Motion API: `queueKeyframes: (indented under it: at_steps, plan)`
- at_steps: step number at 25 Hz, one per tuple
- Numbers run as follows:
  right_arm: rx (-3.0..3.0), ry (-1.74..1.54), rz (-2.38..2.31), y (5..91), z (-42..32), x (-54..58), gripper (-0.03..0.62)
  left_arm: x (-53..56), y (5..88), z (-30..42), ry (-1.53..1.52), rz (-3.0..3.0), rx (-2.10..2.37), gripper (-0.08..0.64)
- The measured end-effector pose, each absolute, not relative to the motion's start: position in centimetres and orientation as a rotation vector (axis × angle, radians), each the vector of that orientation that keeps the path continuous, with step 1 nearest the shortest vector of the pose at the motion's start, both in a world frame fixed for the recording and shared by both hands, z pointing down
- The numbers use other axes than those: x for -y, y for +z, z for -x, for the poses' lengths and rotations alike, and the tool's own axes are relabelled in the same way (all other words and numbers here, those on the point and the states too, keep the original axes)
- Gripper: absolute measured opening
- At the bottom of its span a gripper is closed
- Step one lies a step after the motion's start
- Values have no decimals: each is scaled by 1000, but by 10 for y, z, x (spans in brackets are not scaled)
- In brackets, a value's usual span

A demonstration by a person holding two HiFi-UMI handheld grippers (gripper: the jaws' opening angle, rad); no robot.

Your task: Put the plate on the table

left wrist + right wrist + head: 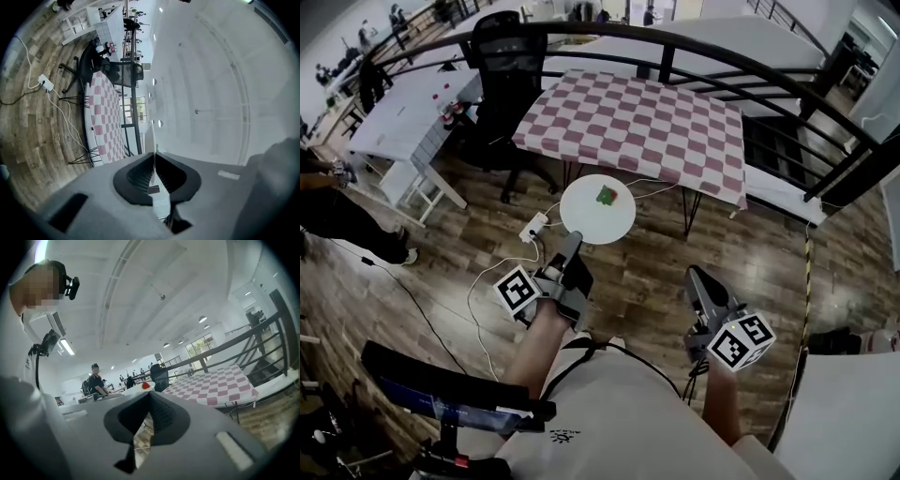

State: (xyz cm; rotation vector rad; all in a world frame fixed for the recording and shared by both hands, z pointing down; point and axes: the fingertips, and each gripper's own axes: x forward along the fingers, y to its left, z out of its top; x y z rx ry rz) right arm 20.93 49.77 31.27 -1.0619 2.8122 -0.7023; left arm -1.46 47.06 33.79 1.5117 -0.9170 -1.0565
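A round white plate [597, 210] with a small red and green item [607, 195] on it hangs over the wooden floor, just short of the red-and-white checked table [637, 122]. My left gripper [572, 246] is shut on the plate's near rim. In the left gripper view the plate [153, 138] shows edge-on as a thin white sliver between the closed jaws, with the table [101, 112] to the left. My right gripper [696, 277] hovers at the lower right, shut and holding nothing. Past its jaws [149, 394] I see the plate [136, 389] and the table [211, 385].
A black office chair [508, 66] stands at the table's left corner. A power strip with white cables [532, 226] lies on the floor below the plate. A black curved railing [769, 75] runs behind the table. A white table [408, 112] and a person [337, 211] are at the left.
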Motion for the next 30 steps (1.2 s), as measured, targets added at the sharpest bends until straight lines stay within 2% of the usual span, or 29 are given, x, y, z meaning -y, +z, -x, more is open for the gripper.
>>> queueKeyframes:
  at_steps: [11,30]
  plan:
    - [-2790,-742,1037,317,-233,-504,8,-481,342,-4,-1047,-1510,945,20]
    - [-2794,-795,1031,329,-204,-456,8,-426,347,20,-1061,-1498,941,20]
